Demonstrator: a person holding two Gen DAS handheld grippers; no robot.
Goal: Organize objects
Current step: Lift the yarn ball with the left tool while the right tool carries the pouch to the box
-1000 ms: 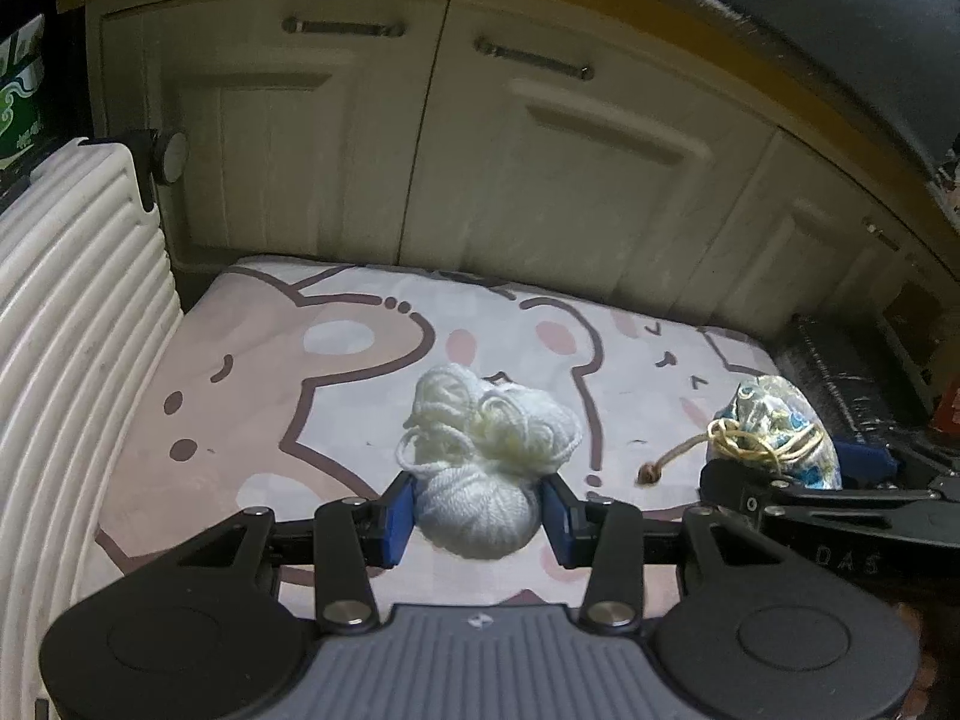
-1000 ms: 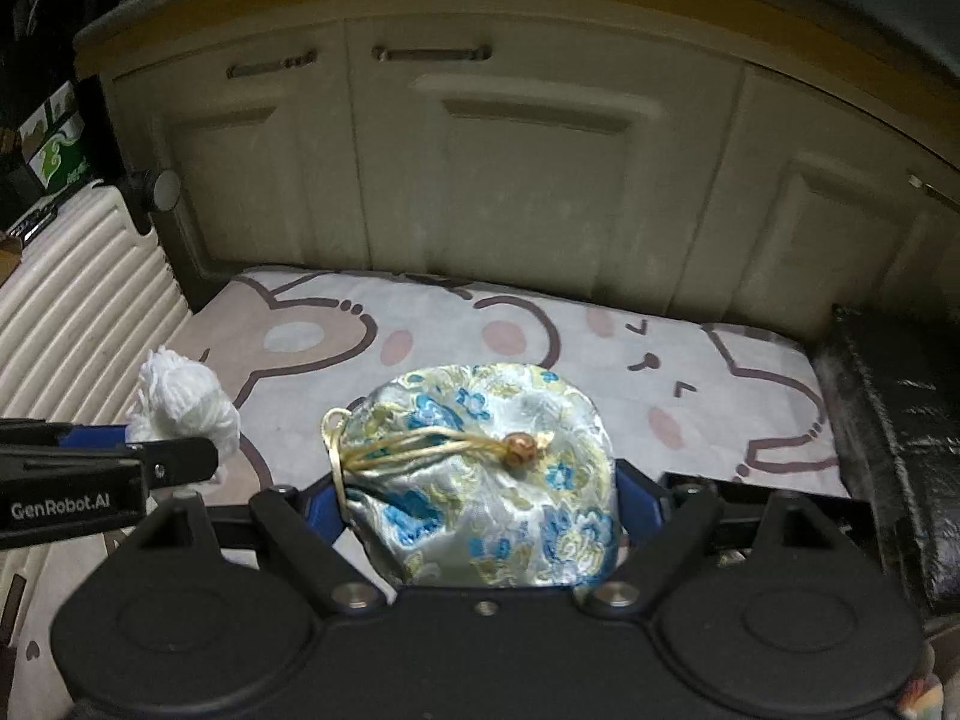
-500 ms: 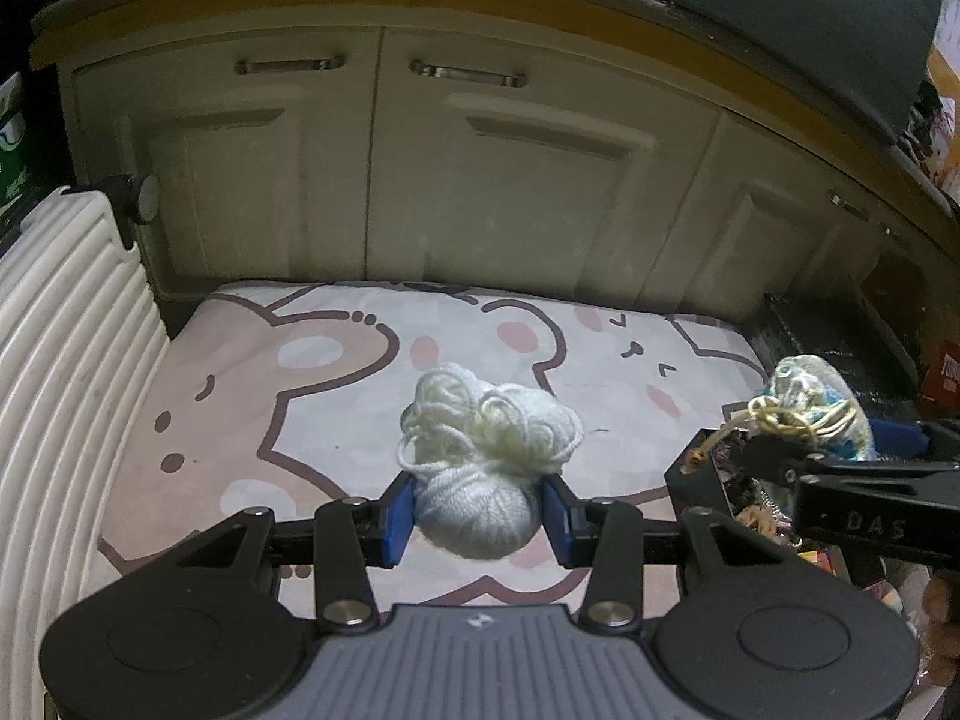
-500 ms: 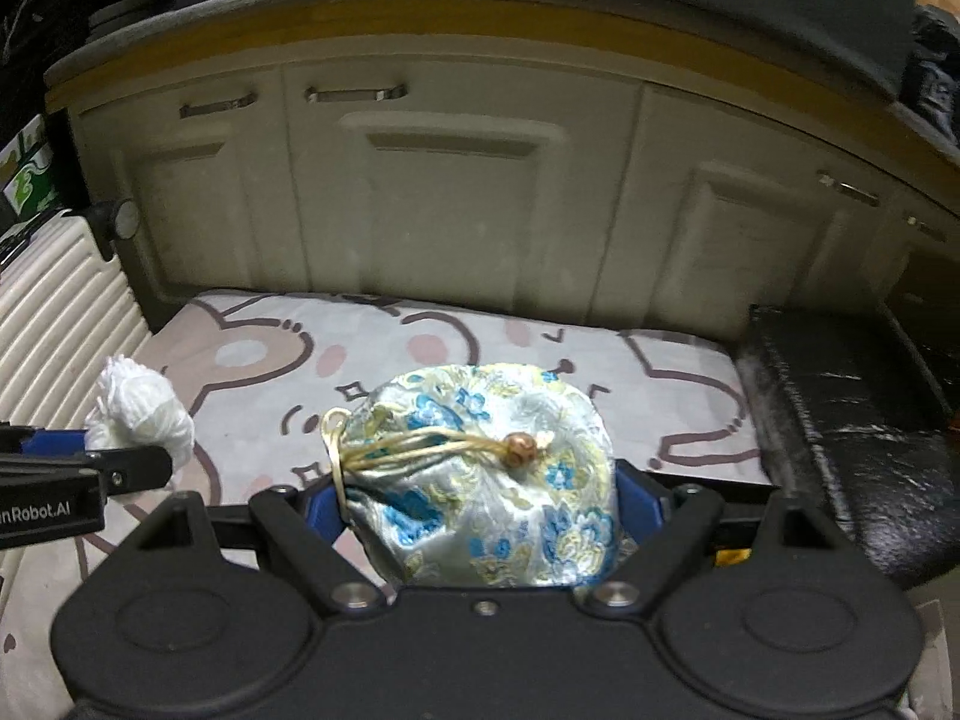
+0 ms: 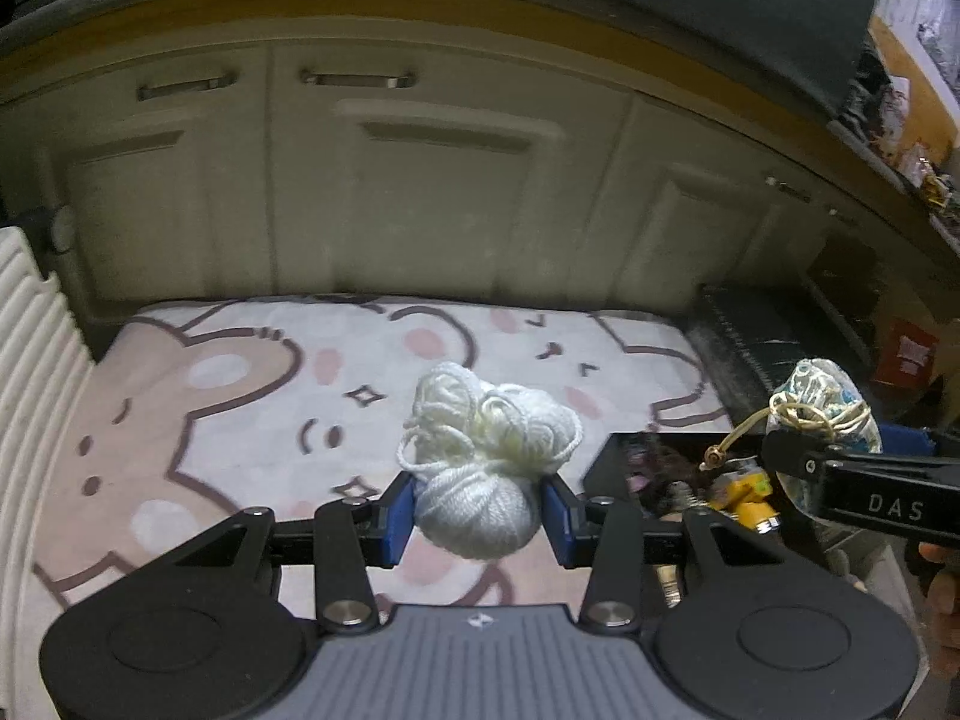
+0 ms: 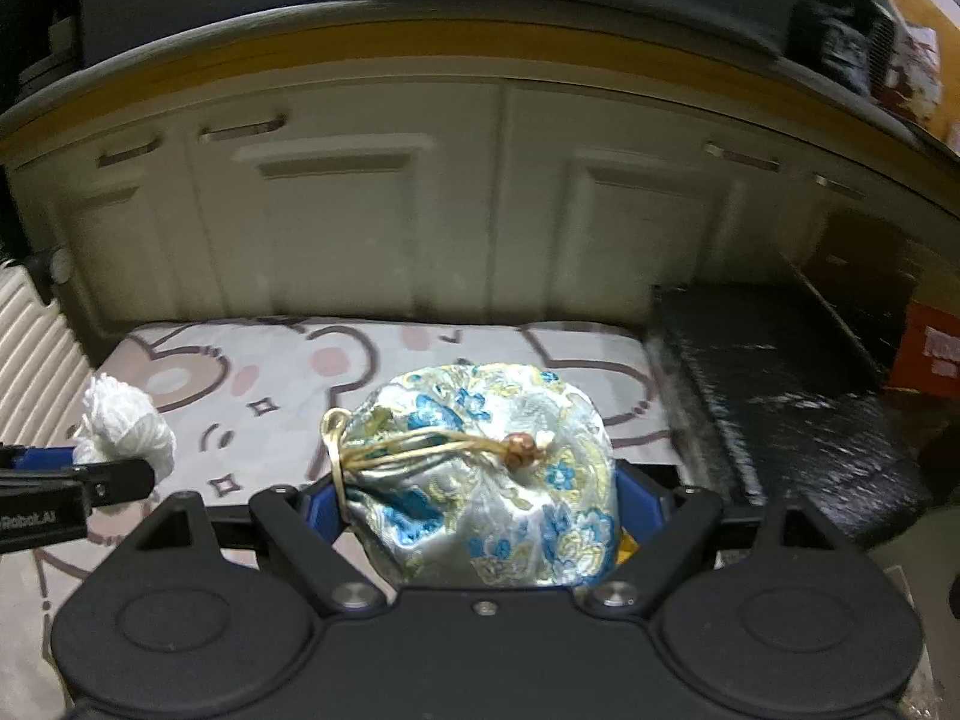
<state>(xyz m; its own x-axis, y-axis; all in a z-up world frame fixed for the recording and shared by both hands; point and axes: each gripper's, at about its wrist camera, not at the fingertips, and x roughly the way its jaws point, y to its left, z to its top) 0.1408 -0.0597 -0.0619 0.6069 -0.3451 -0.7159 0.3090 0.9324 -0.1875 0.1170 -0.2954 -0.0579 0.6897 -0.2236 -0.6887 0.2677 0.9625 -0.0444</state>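
My left gripper is clamped on a ball of white yarn, its blue pads pressed to both sides of the tight lower wad, while looser cream loops spill out on top. In the right wrist view that gripper shows at the left edge with part of a white label, "Robot.AI", the first letters cut off. The yarn hangs above the bear mat, a pale mat printed with brown-outlined bears, pink cheeks and small stars; a ribbed white panel stands along the mat's left side.

My right gripper is closed around a drawstring pouch, silvery satin with blue flowers and yellow leaves, its neck cinched by a tan cord carrying a small wooden bead. From the left wrist view the right gripper's arm reads "DAS" in white. The pouch is held past the mat's right edge, over an open black box with yellow and dark items inside, too blurred to name. Further right of the mat lies a black glossy case, and beyond it a red carton with white lettering I cannot read.

Compared with half a second ago, both grips are unchanged, more of the black box shows beneath the pouch, and the cabinet doors behind the mat look further off.
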